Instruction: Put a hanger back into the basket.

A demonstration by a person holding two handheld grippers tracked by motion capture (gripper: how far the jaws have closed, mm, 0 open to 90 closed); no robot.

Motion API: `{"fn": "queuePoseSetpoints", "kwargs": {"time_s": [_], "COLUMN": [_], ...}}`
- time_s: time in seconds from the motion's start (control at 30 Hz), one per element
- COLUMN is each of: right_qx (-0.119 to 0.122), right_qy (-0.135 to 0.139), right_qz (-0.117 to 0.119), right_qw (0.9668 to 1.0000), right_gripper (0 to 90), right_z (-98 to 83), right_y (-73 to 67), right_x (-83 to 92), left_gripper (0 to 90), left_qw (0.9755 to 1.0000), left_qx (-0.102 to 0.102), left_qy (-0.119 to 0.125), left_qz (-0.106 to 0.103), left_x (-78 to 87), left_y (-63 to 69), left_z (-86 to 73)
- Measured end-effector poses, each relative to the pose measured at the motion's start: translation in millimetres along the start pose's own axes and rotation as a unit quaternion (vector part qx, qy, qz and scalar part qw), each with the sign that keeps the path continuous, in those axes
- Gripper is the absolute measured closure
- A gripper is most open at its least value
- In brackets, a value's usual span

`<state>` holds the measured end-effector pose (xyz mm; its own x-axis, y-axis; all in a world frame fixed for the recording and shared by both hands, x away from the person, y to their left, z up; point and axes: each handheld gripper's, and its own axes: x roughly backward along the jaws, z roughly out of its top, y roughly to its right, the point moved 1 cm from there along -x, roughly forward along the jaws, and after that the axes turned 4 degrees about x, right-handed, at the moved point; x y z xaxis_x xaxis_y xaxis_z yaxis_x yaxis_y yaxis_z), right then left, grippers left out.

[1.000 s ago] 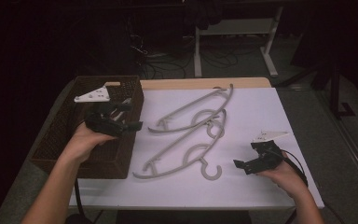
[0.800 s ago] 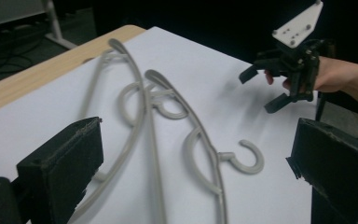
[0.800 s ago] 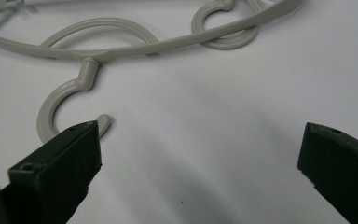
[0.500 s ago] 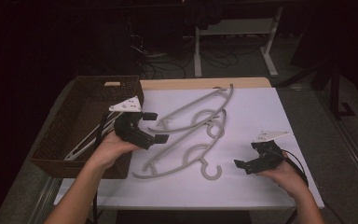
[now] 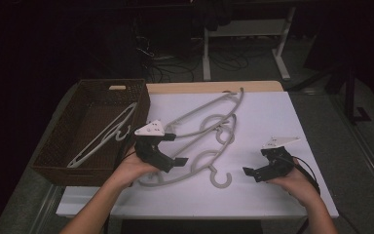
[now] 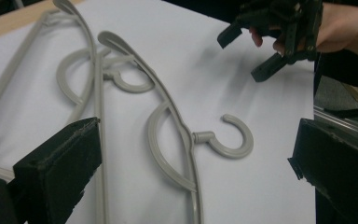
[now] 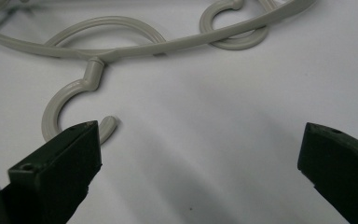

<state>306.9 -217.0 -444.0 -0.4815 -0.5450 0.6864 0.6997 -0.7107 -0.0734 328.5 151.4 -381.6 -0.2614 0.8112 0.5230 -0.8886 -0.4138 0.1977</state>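
Three grey plastic hangers lie on the white table top. The nearest hanger [image 5: 195, 163] has its hook [image 5: 221, 178] toward the front. My left gripper [image 5: 175, 149] hovers low over that hanger's left arm. Its jaws have just been opening and stand wide, with nothing pressed between the pads. In the left gripper view the left gripper [image 6: 198, 140] looks along the nearest hanger [image 6: 172, 140]. My right gripper [image 5: 256, 162] rests open near the table's front right, a little right of the hook. The right gripper [image 7: 200, 140] faces the hook [image 7: 70, 107], apart from it.
A dark wicker basket [image 5: 53, 163] stands at the table's left edge with one grey hanger [image 5: 104, 136] lying in it. The two other hangers [image 5: 209, 114] overlap toward the back. Bare white surface [image 5: 282, 112] lies at the right. Desk legs and cables stand beyond the table.
My left hand has come from over the basket, rightward and down, to the nearest hanger. The right hand has stayed where it was.
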Motion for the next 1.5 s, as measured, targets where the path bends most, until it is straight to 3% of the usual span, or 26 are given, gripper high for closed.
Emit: {"fn": "queuePoseSetpoints", "kwargs": {"time_s": [0.4, 0.47, 0.83, 1.17, 1.5], "right_qx": [0.003, 0.004, 0.007, 0.012, 0.011], "right_qy": [-0.003, -0.004, 0.010, 0.004, -0.018], "right_qz": [-0.002, -0.003, -0.006, 0.000, -0.004], "right_qw": [1.0000, 1.0000, 0.9999, 0.9999, 0.9998], "right_gripper": [1.2, 2.6, 15.2, 40.8, 77.5], "right_z": [23.6, 30.3, 77.7, 118.4, 141.7], "right_y": [4.9, 6.5, 19.1, 29.0, 41.5], "right_x": [-10.1, -12.2, -31.7, -53.4, -91.8], "left_gripper": [0.8, 0.8, 0.9, 0.9, 0.9], "left_qw": [0.9995, 0.9993, 0.9987, 0.9982, 0.9983], "left_qx": [-0.001, -0.008, -0.008, -0.013, -0.014], "left_qy": [-0.032, -0.035, -0.050, -0.058, -0.055], "left_qz": [-0.004, -0.003, -0.007, -0.010, -0.014], "left_x": [-28.9, -30.7, -39.7, -43.8, -43.2], "left_y": [-0.3, 1.0, 3.2, 4.9, 4.9], "left_z": [-33.0, -37.4, -49.0, -50.2, -49.6]}}
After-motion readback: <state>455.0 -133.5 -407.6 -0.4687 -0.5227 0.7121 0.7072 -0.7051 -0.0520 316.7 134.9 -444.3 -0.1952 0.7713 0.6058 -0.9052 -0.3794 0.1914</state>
